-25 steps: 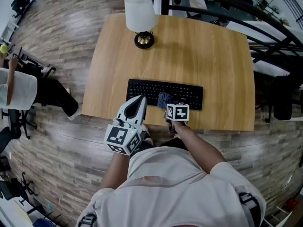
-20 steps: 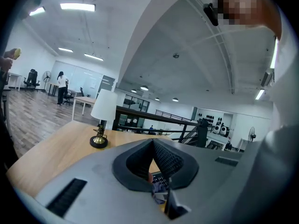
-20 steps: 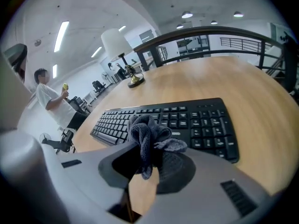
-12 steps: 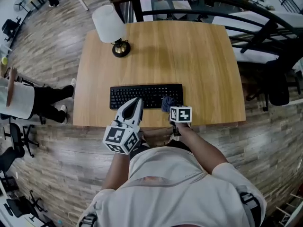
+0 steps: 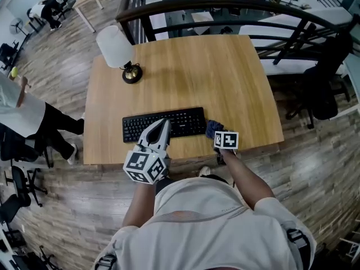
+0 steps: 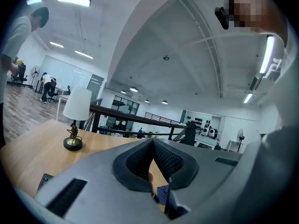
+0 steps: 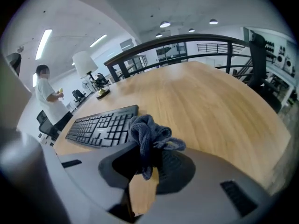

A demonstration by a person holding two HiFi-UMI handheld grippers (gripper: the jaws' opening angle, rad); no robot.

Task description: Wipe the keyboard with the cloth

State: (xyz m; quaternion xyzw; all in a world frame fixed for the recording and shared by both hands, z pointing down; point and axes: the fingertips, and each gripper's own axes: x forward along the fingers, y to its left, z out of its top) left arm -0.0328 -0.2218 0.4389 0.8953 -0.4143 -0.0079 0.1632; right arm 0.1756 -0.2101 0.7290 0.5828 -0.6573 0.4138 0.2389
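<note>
The cloth (image 7: 147, 132), a dark blue knitted rag bunched into a soft knot, is pinched between the closed jaws of the right gripper (image 7: 148, 158), with a loose tail hanging down between the pads. It sits just off the right end of the keyboard (image 5: 163, 124), over the wood close to the near edge of the table (image 5: 236, 77); whether it touches the wood cannot be told.

The keyboard is black, flat and long, with rows of low square keys. It lies along the near edge, a little left of the middle, with only a narrow strip of wood in front of it. To its right, bare wood runs on to the right edge, and the whole far half of the top is open.

The left gripper (image 5: 163, 125) hovers over the near edge of the keyboard, its ribbed dark pads closed tip to tip on nothing.

The table top is pale wood with a smooth grain and rounded corners. A lamp (image 5: 115, 49) with a white shade and a round brass base stands at the far left corner. A dark metal railing (image 7: 187, 38) runs just beyond the far edge. A person (image 7: 46, 101) stands on the plank floor well off to the left.
</note>
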